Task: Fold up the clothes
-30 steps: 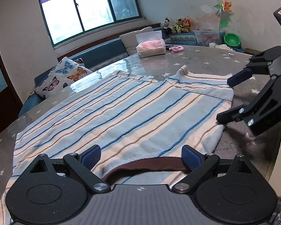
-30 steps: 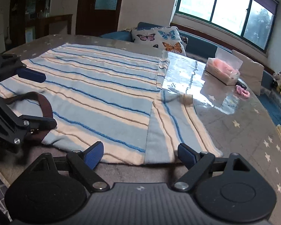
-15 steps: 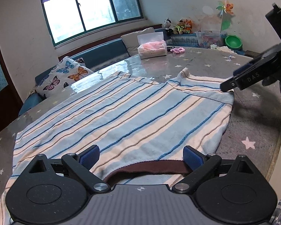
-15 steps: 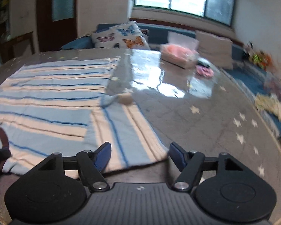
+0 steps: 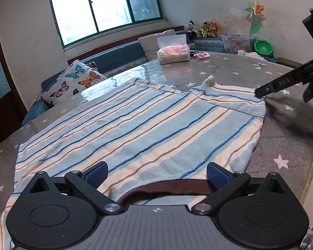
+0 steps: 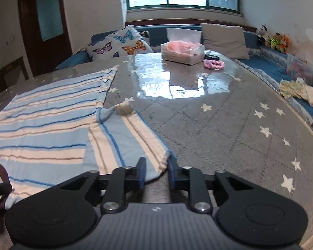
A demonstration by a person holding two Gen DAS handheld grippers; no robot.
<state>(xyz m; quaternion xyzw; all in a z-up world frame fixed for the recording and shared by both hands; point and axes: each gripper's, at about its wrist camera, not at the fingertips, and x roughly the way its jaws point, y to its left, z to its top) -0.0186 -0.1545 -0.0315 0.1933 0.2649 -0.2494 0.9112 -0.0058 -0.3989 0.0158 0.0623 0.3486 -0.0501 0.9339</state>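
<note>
A blue and cream striped sweater (image 5: 146,129) lies flat on the grey star-print table (image 6: 229,125). Its brown collar (image 5: 167,187) is nearest my left gripper (image 5: 156,173), whose jaws are opening wide above the collar and pinch nothing. One short sleeve (image 6: 123,141) sticks out toward my right gripper (image 6: 156,173). That gripper's jaws are closing, and the sleeve's cuff corner is pinched between the blue pads. In the left wrist view the right gripper (image 5: 260,90) touches the sleeve's (image 5: 235,100) far corner.
A tissue box (image 6: 182,52) and a pink hair tie (image 6: 213,64) sit at the table's far side. A butterfly cushion (image 5: 73,81) lies on the bench behind. The table's curved edge (image 5: 311,166) runs close on the right of the sweater.
My right gripper swung along the sleeve to its cuff corner, rolled level and its jaws went from wide open to nearly together on the cloth. The left gripper stayed put and widened slightly.
</note>
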